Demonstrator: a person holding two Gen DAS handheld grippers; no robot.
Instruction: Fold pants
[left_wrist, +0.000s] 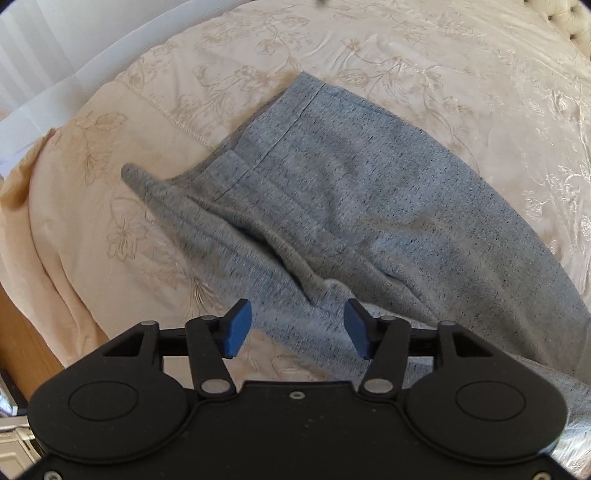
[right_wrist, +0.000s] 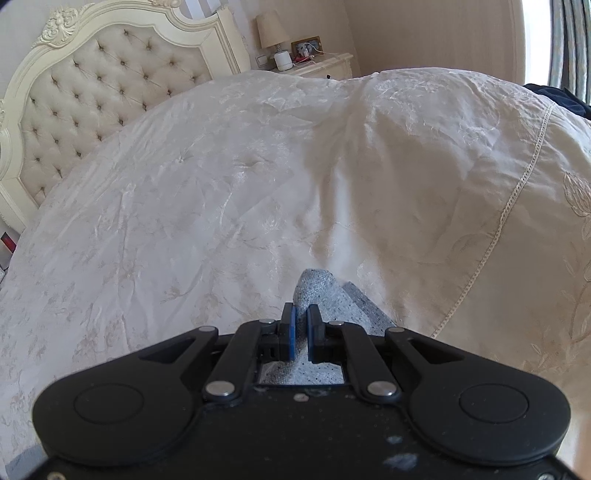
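Left gripper (left_wrist: 297, 328) gaped wide and empty over the pants (left_wrist: 332, 206); right gripper (right_wrist: 300, 338) pinched a corner of them

The grey pants lay on the bedspread (left_wrist: 461, 74), legs apparently doubled together but rumpled; the lengthwise fold looked done, crosswise folds and smoothing remained

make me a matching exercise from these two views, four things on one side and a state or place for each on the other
1. left claw
2. right claw
3. grey speckled knit pants
4. cream tufted headboard

a. behind the bed, upright
b. shut on grey fabric
c. open, nothing gripped
d. lying on the cream embroidered bedspread

Pairs: 1-c, 2-b, 3-d, 4-a
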